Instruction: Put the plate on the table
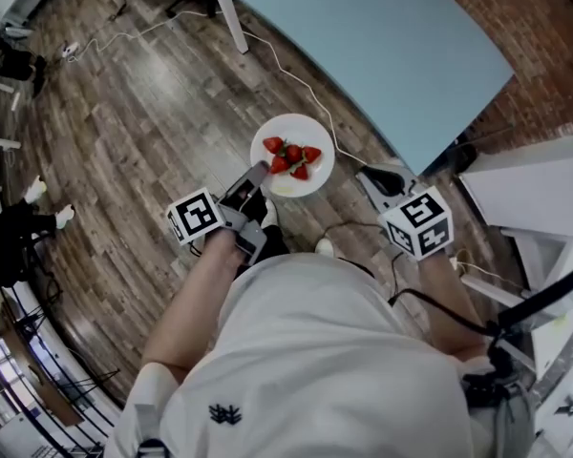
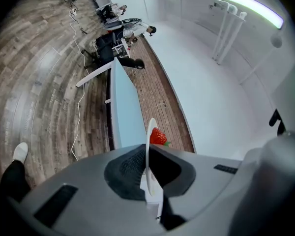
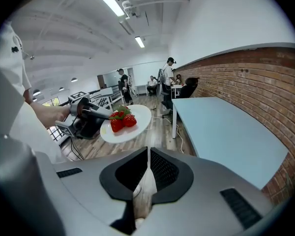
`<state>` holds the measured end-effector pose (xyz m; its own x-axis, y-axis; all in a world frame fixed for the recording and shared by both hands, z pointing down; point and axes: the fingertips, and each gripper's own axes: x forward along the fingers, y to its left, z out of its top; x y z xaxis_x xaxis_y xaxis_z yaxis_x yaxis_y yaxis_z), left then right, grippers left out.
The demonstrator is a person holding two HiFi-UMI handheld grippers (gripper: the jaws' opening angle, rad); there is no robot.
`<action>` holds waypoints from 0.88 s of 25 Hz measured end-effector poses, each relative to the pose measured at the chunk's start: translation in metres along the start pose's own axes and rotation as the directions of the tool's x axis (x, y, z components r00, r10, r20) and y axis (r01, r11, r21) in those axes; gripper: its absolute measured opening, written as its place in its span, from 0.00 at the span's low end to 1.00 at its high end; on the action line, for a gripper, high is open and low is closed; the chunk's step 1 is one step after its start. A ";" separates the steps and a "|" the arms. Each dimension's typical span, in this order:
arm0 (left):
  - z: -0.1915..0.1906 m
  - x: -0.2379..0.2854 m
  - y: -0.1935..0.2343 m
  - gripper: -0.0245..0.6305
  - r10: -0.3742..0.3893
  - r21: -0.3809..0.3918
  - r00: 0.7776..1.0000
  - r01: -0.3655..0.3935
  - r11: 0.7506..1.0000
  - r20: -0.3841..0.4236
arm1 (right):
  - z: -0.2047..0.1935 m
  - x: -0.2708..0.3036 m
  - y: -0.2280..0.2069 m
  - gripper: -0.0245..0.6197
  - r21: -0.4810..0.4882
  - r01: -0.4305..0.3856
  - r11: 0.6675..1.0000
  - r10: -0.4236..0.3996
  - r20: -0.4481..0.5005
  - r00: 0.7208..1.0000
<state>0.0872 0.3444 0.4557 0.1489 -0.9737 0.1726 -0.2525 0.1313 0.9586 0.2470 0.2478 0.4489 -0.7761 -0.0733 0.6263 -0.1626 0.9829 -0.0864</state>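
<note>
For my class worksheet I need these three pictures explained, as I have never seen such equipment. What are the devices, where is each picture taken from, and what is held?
There is no robot: a person wears a downward-looking head camera and holds a two-jaw gripper in each hand. The other two pictures come from cameras riding on those grippers. The left gripper pinches the rim of a white plate carrying strawberries, above the wooden floor. The right gripper is shut, empty. The plate is not yet on the light blue table.
</note>
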 end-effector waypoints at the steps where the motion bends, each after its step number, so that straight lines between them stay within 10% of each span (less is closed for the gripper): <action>1: 0.010 0.002 0.003 0.05 0.003 0.005 1.000 -0.003 1.000 -0.010 | 0.007 0.007 -0.001 0.05 0.017 0.003 1.000 -0.003 0.010 1.000; 14: 0.137 0.020 0.036 0.05 -0.002 0.013 0.996 0.003 1.000 -0.093 | 0.100 0.100 -0.012 0.05 0.029 0.070 0.997 -0.070 0.008 0.997; 22: 0.198 0.125 0.030 0.05 -0.033 0.003 0.993 0.033 0.999 -0.112 | 0.130 0.150 -0.106 0.11 0.068 0.068 0.995 -0.068 0.005 0.998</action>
<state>-0.0911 0.1899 0.4615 0.2634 -0.9504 0.1656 -0.2505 0.0984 0.9631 0.0686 0.1108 0.4508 -0.7664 -0.1408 0.6267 -0.2556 0.9620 -0.0963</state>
